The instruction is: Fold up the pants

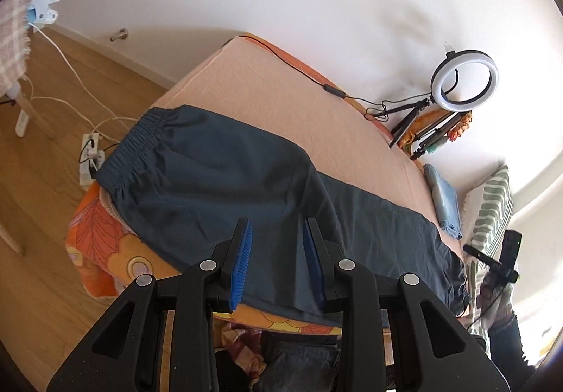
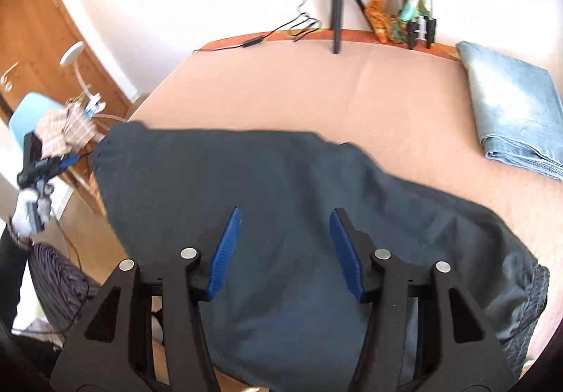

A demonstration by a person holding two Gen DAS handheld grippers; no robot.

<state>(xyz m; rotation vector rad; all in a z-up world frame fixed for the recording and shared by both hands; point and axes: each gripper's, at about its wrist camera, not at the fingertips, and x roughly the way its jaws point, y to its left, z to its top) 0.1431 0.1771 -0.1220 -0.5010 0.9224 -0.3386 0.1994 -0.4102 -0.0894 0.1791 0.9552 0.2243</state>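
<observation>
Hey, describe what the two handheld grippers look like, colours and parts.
Both look alike. The left gripper and the right gripper each have a matte black plastic frame with triangular cut-outs and round silver pivot pins. Their fingers are black, faced with ribbed blue pads. No markings are visible on either frame.

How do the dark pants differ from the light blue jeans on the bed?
The dark pants are navy and spread out long; the light blue jeans are pale denim, folded into a compact stack. The pants lie near the bed's front edge, the jeans toward the wall. Both rest on the peach sheet.
</observation>
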